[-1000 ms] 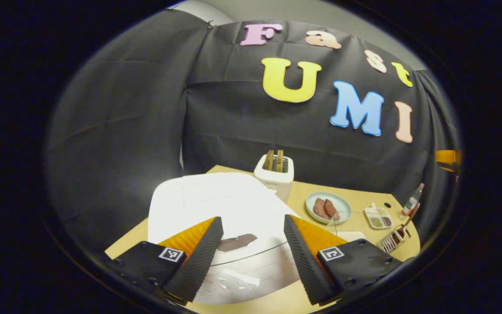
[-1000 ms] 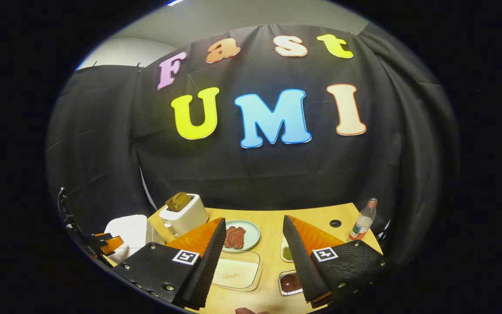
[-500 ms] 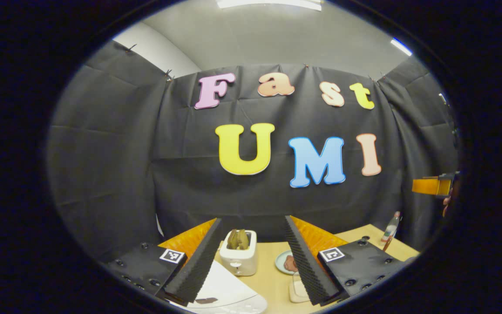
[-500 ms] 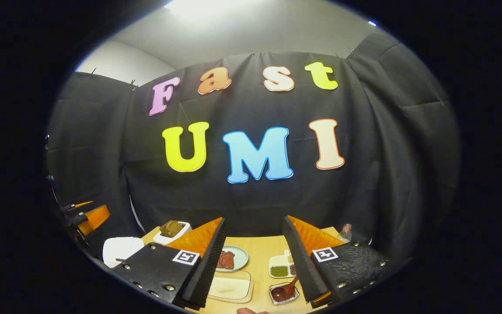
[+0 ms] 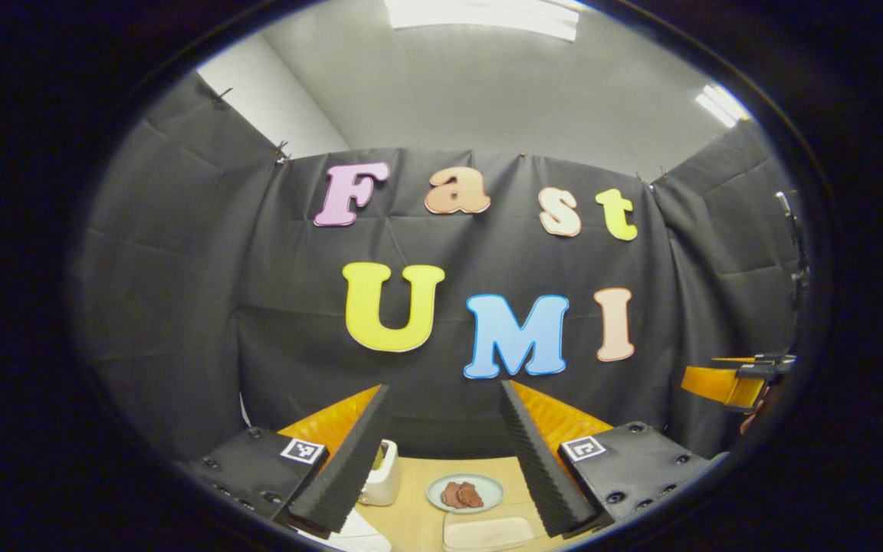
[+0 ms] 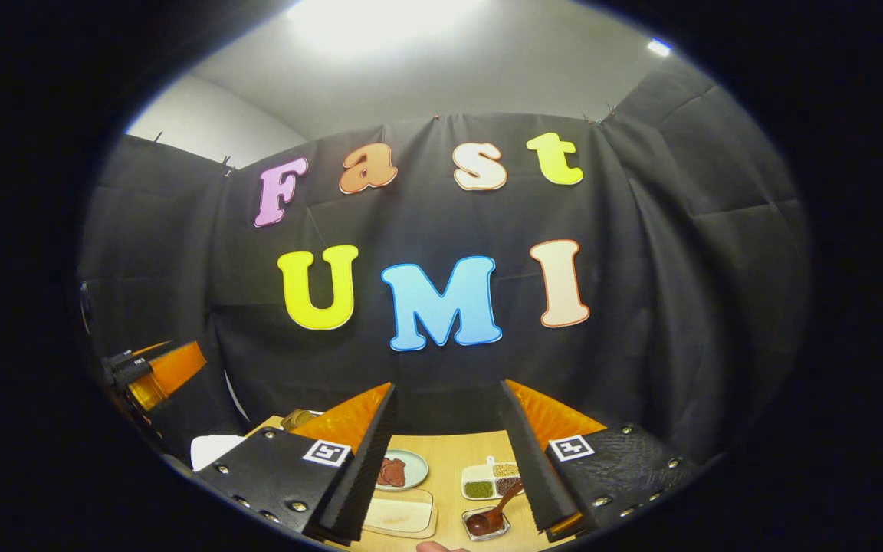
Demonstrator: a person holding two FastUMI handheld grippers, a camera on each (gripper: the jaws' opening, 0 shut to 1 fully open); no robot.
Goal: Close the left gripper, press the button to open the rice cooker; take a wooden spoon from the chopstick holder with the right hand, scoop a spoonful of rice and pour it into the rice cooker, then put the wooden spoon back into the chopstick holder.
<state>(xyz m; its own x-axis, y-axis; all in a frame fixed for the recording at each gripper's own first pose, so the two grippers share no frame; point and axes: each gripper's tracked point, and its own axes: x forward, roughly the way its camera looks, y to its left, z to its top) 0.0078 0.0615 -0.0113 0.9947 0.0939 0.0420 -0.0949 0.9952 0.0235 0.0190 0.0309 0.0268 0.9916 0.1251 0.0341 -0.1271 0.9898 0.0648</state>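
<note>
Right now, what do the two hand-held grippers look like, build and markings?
Left hand-held gripper: two wedge-shaped fingers with ribbed inner pads, each on a black block carrying screws and a square black-and-white fiducial tag. Right hand-held gripper: same build, same tags on its blocks. No cables or sleeves visible.

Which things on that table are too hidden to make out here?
- Rice cooker: right gripper view, mostly behind the right claw; lid state unreadable.
- Toaster: left gripper view, half behind the left claw.
- Wooden spoon: right gripper view, handle end behind a finger.
</note>
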